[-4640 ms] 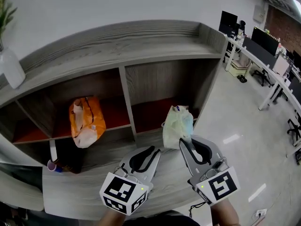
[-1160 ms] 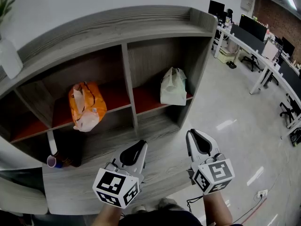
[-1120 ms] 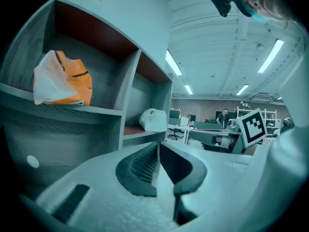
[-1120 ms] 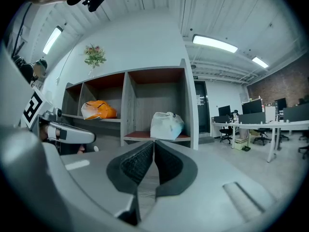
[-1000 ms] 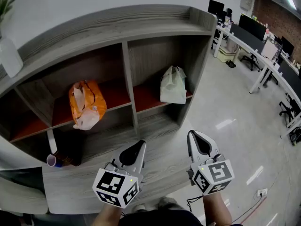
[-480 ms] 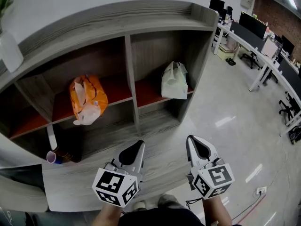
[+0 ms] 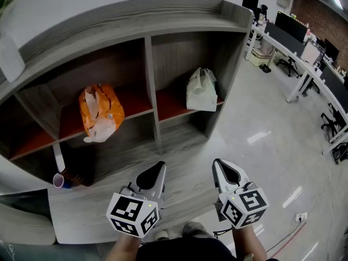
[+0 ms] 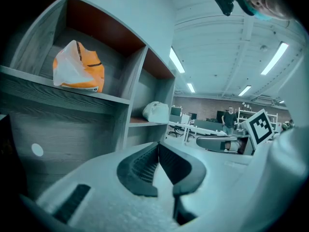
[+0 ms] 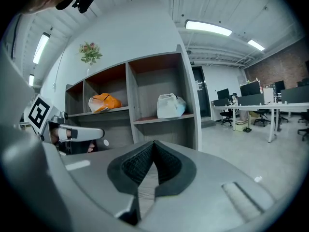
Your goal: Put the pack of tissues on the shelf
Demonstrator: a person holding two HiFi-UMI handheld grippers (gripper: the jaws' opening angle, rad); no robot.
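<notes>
The pack of tissues, in a pale white-green plastic bag [image 7: 202, 89], stands on the red-lined shelf board [image 7: 174, 105] of the right compartment of the grey wooden shelf unit [image 7: 147, 20]. It also shows in the left gripper view as a bag [image 8: 155, 112] and in the right gripper view as a bag [image 9: 170, 105]. My left gripper [image 7: 156, 169] and right gripper [image 7: 220, 165] hover side by side well in front of the unit, over its low grey base. Both are shut with nothing between the jaws, as seen at the left gripper [image 8: 158, 145] and the right gripper [image 9: 154, 143].
An orange and white bag [image 7: 99, 112] lies in the middle compartment. A purple-rimmed cup [image 7: 60, 182] stands low at the left beside a dark object. A white vase [image 7: 11, 58] sits on top. Desks and chairs [image 7: 304, 42] line the right, across glossy floor [image 7: 261, 140].
In the oldest frame my right gripper held the pale bag before the shelf; now the bag rests in the right compartment and both grippers are drawn back. The right gripper has sunk slightly.
</notes>
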